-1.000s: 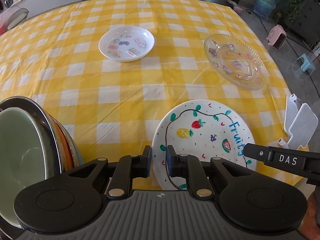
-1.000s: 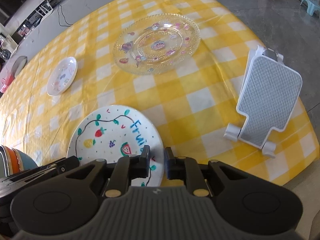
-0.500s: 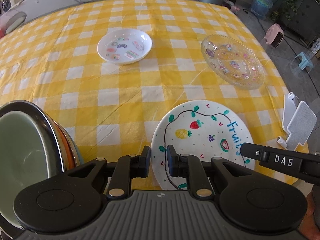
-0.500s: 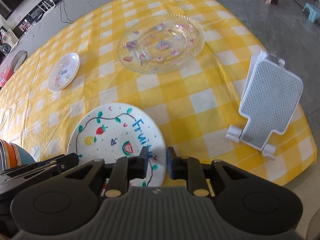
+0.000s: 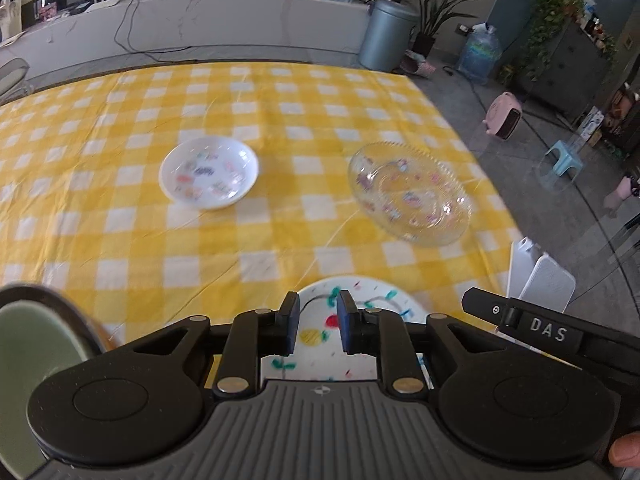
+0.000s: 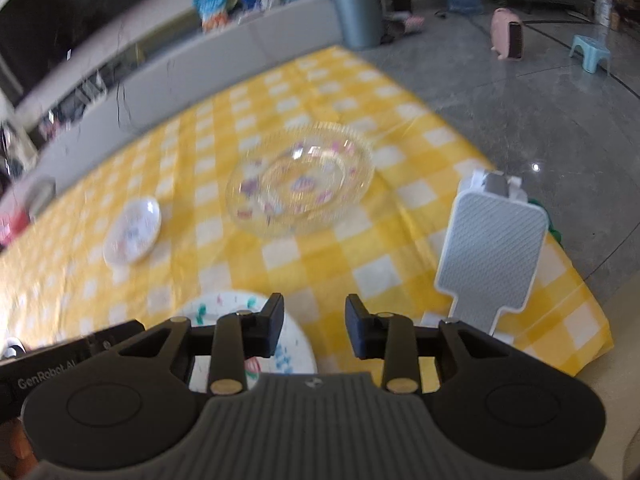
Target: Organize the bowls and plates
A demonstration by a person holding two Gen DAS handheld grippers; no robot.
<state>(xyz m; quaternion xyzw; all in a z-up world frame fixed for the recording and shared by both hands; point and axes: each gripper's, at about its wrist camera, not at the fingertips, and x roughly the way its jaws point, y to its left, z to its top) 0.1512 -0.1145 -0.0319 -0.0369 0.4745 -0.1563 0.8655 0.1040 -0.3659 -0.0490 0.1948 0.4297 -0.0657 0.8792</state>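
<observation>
A white plate painted with fruit (image 5: 320, 344) (image 6: 224, 308) lies flat on the yellow checked tablecloth near the front edge. My left gripper (image 5: 318, 320) hovers above it, jaws opening, nothing between them. My right gripper (image 6: 314, 326) hangs over the plate's right rim and the cloth, jaws opening wider, nothing held. Further back sit a small white dish with stickers (image 5: 208, 174) (image 6: 132, 232) and a clear glass plate with stickers (image 5: 410, 194) (image 6: 300, 184). A stack of bowls (image 5: 36, 344), green inside, stands at the near left.
A white ribbed stand (image 6: 492, 256) (image 5: 540, 280) stands at the table's right front corner. The table's right edge (image 6: 580, 280) drops to a grey floor with a pink heater (image 6: 508, 34), a blue stool (image 6: 590, 50) and a grey bin (image 5: 386, 34). A counter runs behind.
Both grippers have risen and tilted up, so more of the room shows and the fruit plate has slid low in view. Both pairs of jaws have spread, the right more.
</observation>
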